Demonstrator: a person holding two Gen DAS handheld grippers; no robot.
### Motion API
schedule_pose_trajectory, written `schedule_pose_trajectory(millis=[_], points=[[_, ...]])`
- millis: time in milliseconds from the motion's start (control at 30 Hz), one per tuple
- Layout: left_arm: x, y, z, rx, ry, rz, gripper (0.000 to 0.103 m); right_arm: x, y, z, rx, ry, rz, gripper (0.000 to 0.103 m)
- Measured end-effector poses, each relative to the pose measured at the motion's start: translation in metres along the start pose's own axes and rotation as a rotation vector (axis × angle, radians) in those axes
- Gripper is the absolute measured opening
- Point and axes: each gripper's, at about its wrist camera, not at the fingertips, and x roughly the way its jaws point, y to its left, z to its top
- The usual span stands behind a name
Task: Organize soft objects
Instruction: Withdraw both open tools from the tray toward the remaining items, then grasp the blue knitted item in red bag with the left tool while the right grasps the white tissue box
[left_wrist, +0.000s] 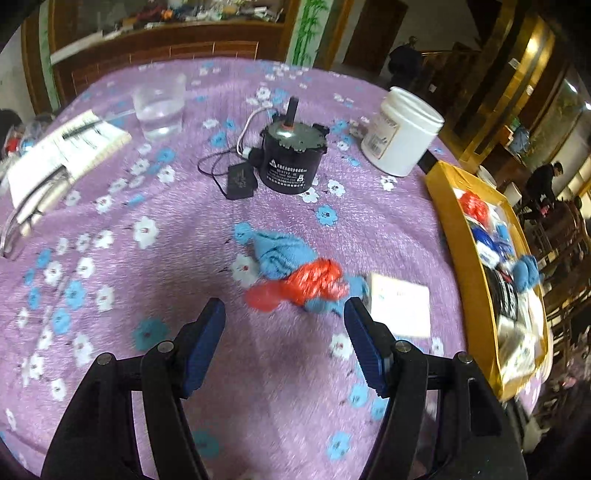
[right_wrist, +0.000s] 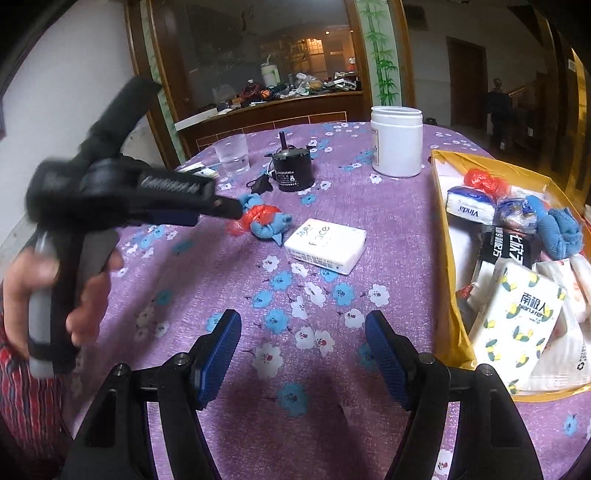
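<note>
The left gripper (left_wrist: 284, 314) is hovering low over the purple floral tablecloth (left_wrist: 184, 221), its blue-padded jaws spread wide and holding nothing. Just beyond its tips, a blue cloth (left_wrist: 280, 254) is lying crumpled with a red plastic bag (left_wrist: 306, 282) draped across its near side, the two touching. A white tissue pack (left_wrist: 400, 308) is sitting right of that bundle, just beside the right fingertip (left_wrist: 356, 314).

From the right wrist view, the right gripper (right_wrist: 303, 328) is also standing wide open and empty over bare cloth, nearer than the tissue pack (right_wrist: 325, 245). The left gripper (right_wrist: 221, 205) is showing there as a blurred black body reaching in from the left, held in a hand (right_wrist: 55, 288), its tip near the cloth (right_wrist: 267, 223) and bag (right_wrist: 253, 216).

At the right edge of the table, a yellow box (right_wrist: 448, 236) is holding soft goods: a red bag (right_wrist: 484, 181) at the far end, a Vinda tissue pack (right_wrist: 471, 205), another blue cloth (right_wrist: 561, 230) against the right wall, a black packet (right_wrist: 508, 247), and a lemon-print tissue pack (right_wrist: 517, 325) leaning at the near end.

Farther back, a black motor (left_wrist: 291, 157) with an upright shaft is standing mid-table, a small black adapter (left_wrist: 240, 181) just left of it. A white jar (left_wrist: 400, 131) is standing to the far right, a clear cup (left_wrist: 160, 107) to the far left, and a notebook (left_wrist: 62, 155) is lying at the left edge.
</note>
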Motion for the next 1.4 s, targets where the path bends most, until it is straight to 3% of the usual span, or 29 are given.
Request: schedule_pose_trajectory(millis=[167,300,333,367,433,600,733,933,1167,1300,1400], points=[[0.026,-0.004,0.012,-0.049,0.019,0.015,0.066,0.001,-0.011,-0.003,0.04,0.004,0.05,0.072],[0.039,-0.003,0.015,-0.056,-0.014,0.004,0.065,0.001,-0.01,-0.002,0.032,0.006,0.055,0.072],[0.039,-0.003,0.014,-0.045,-0.022,0.009,0.059,0.001,-0.01,-0.002,0.033,0.005,0.056,0.072],[0.038,-0.005,0.014,-0.026,-0.034,0.007,0.042,0.001,-0.01,-0.002,0.035,0.006,0.054,0.072],[0.035,-0.006,0.014,-0.017,-0.046,-0.01,0.031,0.002,-0.009,-0.002,0.034,0.008,0.049,0.072],[0.025,0.002,0.016,-0.016,-0.066,-0.028,0.031,0.008,-0.003,0.007,0.003,0.038,0.046,0.072],[0.013,0.013,0.018,-0.039,-0.098,-0.032,0.031,0.015,-0.001,0.036,-0.009,0.057,0.064,0.072],[0.002,0.02,0.02,-0.044,-0.136,-0.02,0.031,0.064,-0.017,0.079,0.127,0.123,0.001,0.072],[-0.006,0.017,0.019,-0.021,-0.161,-0.016,0.031,0.109,-0.033,0.095,0.199,0.159,-0.044,0.073],[-0.008,0.02,0.02,-0.035,-0.168,-0.018,0.031,0.108,-0.026,0.085,0.191,0.216,0.036,0.074],[-0.008,0.022,0.02,-0.044,-0.166,-0.019,0.031,0.095,-0.01,0.071,0.166,0.285,0.182,0.072]])
